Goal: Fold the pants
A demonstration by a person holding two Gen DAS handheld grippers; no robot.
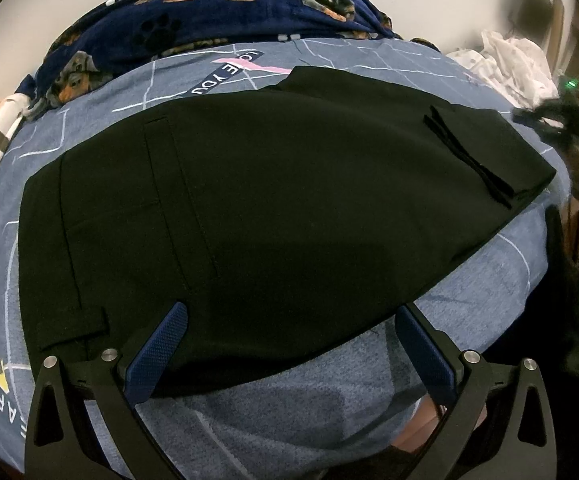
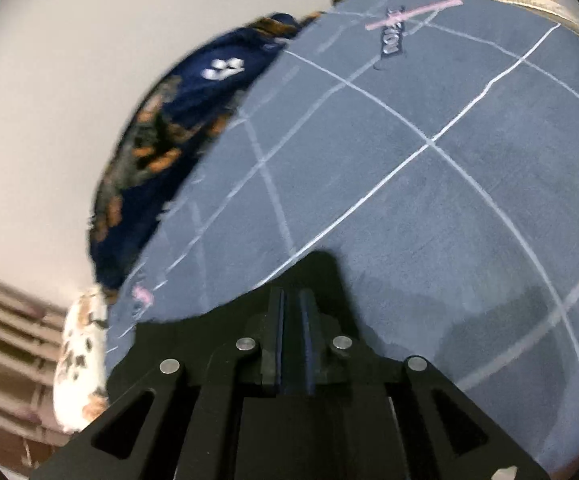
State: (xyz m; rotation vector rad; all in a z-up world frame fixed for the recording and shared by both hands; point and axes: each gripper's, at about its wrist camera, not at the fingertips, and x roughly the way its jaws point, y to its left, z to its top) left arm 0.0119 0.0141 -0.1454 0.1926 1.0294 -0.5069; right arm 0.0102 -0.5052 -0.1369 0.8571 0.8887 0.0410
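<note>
Black pants (image 1: 273, 208) lie folded flat on the blue bedsheet (image 1: 329, 376), waistband to the left and leg hems (image 1: 469, 156) doubled over at the right. My left gripper (image 1: 289, 320) is open, its blue pads (image 1: 157, 352) spread over the near edge of the pants, the left pad lying over the cloth. In the right wrist view my right gripper (image 2: 293, 304) is shut on black cloth of the pants (image 2: 321, 276), which covers its tips above the blue sheet (image 2: 429, 200). That view is blurred.
A navy dog-print blanket (image 1: 217, 12) is bunched along the far edge against the white wall; it also shows in the right wrist view (image 2: 193, 120). White crumpled cloth (image 1: 509, 60) and dark clutter (image 1: 561, 128) lie at the right. A patterned pillow (image 2: 77, 360) sits at the sheet's left edge.
</note>
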